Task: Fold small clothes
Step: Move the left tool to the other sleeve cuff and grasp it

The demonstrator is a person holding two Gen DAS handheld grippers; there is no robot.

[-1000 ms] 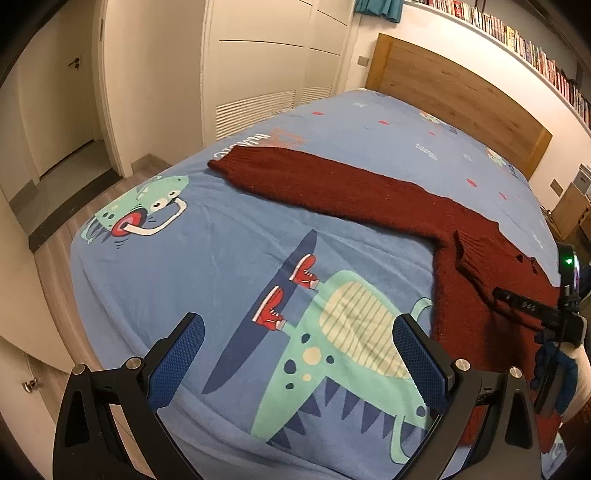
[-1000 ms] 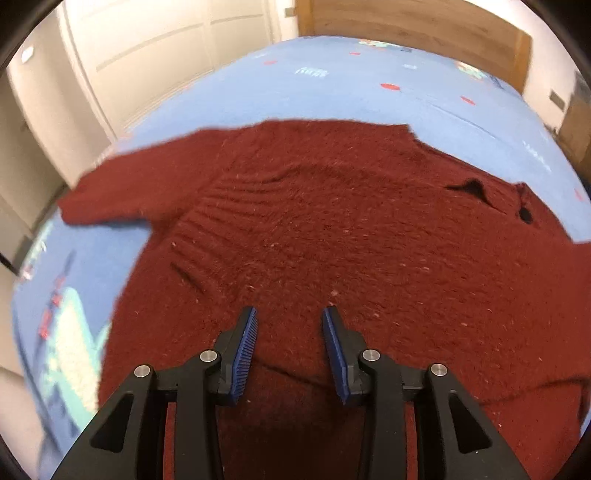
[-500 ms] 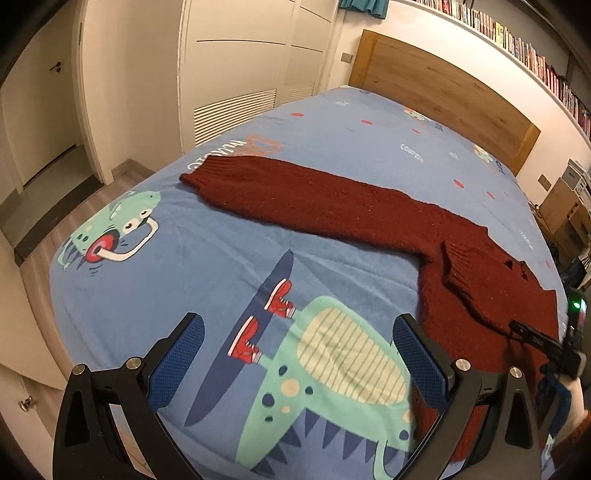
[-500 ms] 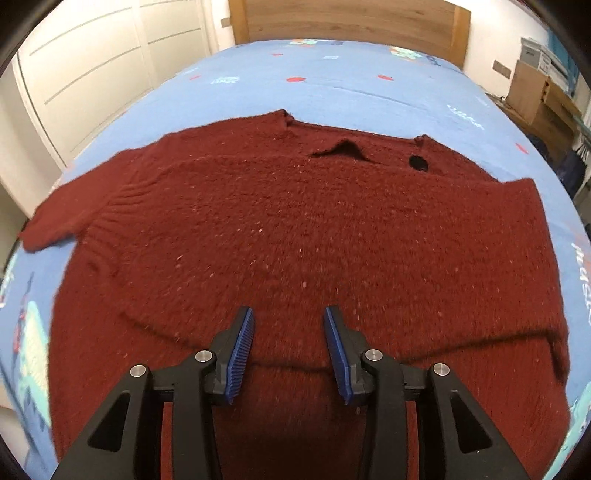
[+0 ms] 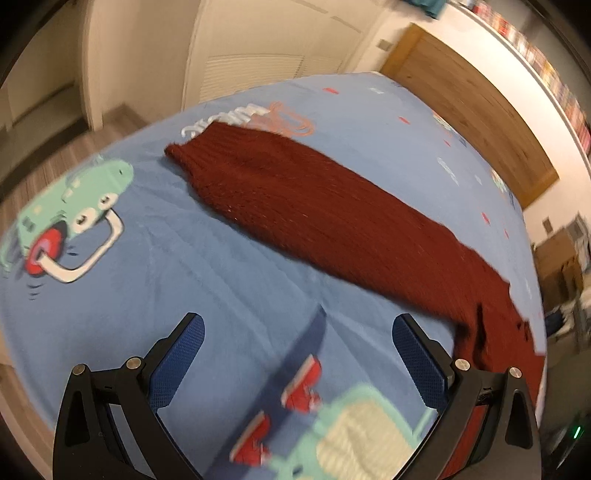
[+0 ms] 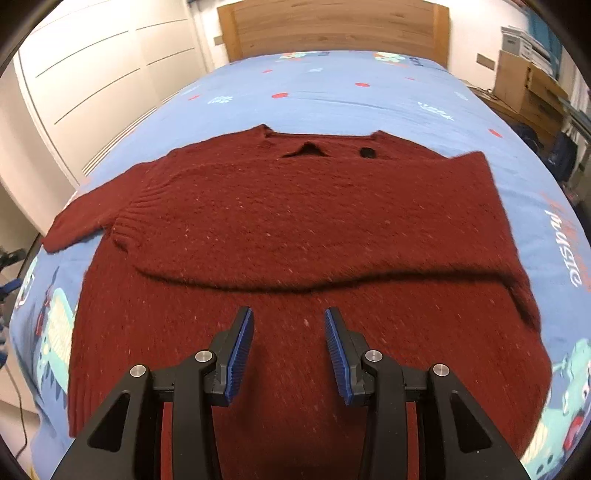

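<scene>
A dark red knitted sweater (image 6: 295, 236) lies flat on the blue cartoon-print bed sheet (image 6: 369, 96). One sleeve is folded across its chest, with its cuff near the left side. The other sleeve (image 5: 325, 214) stretches out straight to the left, cuff near the bed's edge. My left gripper (image 5: 295, 332) is open and empty, low over the sheet just short of that sleeve. My right gripper (image 6: 289, 325) is open and empty, above the sweater's lower body, below the folded sleeve.
A wooden headboard (image 6: 332, 26) stands at the far end of the bed. White wardrobe doors (image 5: 258, 48) line the left wall. Cardboard boxes (image 6: 524, 81) and clutter stand to the right of the bed. The bed's near edge drops to a wooden floor (image 5: 44, 162).
My left gripper has moved left and closer to the outstretched sleeve; its view is blurred by motion. My right gripper has drawn back from the sweater, which shows whole now.
</scene>
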